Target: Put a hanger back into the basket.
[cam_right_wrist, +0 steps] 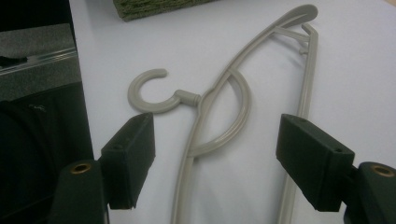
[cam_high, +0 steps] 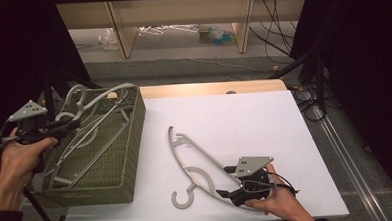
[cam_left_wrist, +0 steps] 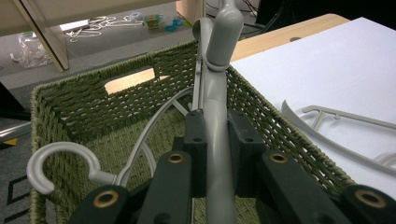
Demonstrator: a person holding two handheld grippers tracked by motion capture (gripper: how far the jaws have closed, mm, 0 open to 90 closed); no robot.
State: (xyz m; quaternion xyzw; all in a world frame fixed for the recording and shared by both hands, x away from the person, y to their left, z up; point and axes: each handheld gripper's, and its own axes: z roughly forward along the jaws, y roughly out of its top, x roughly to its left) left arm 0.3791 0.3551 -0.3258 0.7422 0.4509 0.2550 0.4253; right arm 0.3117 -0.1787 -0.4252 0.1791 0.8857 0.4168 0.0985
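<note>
High view first: a grey hanger sticks up out of the green woven basket at the left of the frame, its long arm arching over the basket's far rim. The left gripper has it, jaws pinched tight on the hanger's bar, with the person's left hand wrapped around the handle at the far left edge. More hangers lie slanted inside the basket underneath.

Left gripper view, and there's the clamp up close: the bar of the hanger runs straight up the middle of the frame between the two black jaws, pads pressed on either side. Beside it, at lower left, a hook of another hanger curls over the inside of the basket.

Over to the lower middle of the high view: a second hanger lies flat on the white table, hook pointing toward the bottom edge. The right gripper rests low at its near end, right hand behind it.

Right gripper view: jaws spread wide, one pad at lower left, one at lower right, and the flat hanger lies between them on the white surface, neither pad pressing it. Those jaws have just been opening.
</note>
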